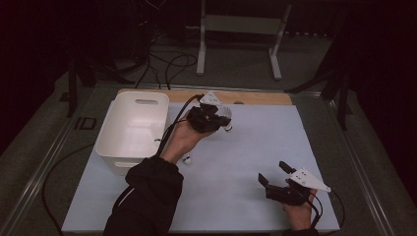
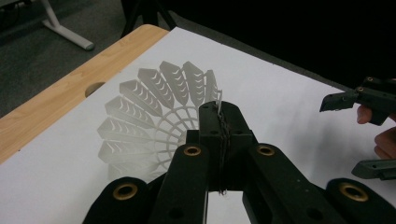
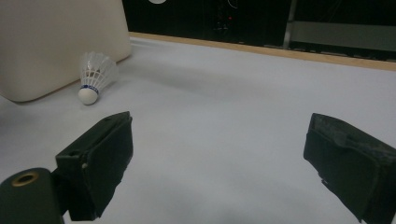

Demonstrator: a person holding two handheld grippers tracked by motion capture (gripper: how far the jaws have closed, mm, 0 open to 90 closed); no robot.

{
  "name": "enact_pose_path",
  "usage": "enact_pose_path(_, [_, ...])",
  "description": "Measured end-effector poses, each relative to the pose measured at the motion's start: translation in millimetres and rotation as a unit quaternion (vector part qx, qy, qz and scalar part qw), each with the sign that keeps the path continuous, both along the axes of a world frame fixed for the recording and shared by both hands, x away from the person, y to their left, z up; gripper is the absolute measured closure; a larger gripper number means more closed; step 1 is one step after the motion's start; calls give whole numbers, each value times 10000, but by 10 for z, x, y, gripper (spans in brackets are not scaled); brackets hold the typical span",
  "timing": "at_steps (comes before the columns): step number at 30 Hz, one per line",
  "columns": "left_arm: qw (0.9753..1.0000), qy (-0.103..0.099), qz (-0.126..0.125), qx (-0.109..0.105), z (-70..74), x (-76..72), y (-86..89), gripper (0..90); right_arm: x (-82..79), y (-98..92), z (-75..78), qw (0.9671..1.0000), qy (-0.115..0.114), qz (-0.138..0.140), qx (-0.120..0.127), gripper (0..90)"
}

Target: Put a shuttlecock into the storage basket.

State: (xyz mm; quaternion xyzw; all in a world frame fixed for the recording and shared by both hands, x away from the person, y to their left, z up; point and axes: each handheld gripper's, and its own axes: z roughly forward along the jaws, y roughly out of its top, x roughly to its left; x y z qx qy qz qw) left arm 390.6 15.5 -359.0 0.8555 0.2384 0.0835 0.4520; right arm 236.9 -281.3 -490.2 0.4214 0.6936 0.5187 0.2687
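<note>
While the high view looks down on the table (image 1: pixel 236 206), the left gripper (image 1: pixel 216 117) is near the far edge, just beside the white bin (image 1: pixel 133 129), and it holds a white shuttlecock (image 1: pixel 225 118) whose cork end points to the right. A second shuttlecock (image 1: pixel 187 159) lies on the white surface beside the person's left forearm (image 1: pixel 169 147), close to the near corner of the bin. The right gripper (image 1: pixel 273 173) is at the near right part of the table, well apart from both, with its jaws spread.

From the left gripper view, the two black jaws are pressed together on the thin rim of the shuttlecock's feather skirt (image 2: pixel 154 112), which fans out to the left above the white sheet. The right gripper (image 2: pixel 359 135) shows farther off at the right edge, open.

From the right gripper view, the jaws stand wide apart with nothing between them. The second shuttlecock (image 3: pixel 95 77) rests tilted on the table, cork down, touching or almost touching the bin wall (image 3: pixel 56 42).
</note>
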Motion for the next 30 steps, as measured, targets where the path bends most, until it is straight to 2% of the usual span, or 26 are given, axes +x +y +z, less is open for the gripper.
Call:
enact_pose_path(12, [10000,-22,-17,0,43,-24,41,897,0,-3,1,10000,-10,-7,-1,81])
enact_pose_path(16, [10000,-17,-35,-59,67,-35,54,897,-2,-2,1,10000,-5,-7,2,81])
enact_pose_path(30, [10000,-67,-62,-28,116,-66,93,897,-1,-1,0,10000,-4,-5,2,81])
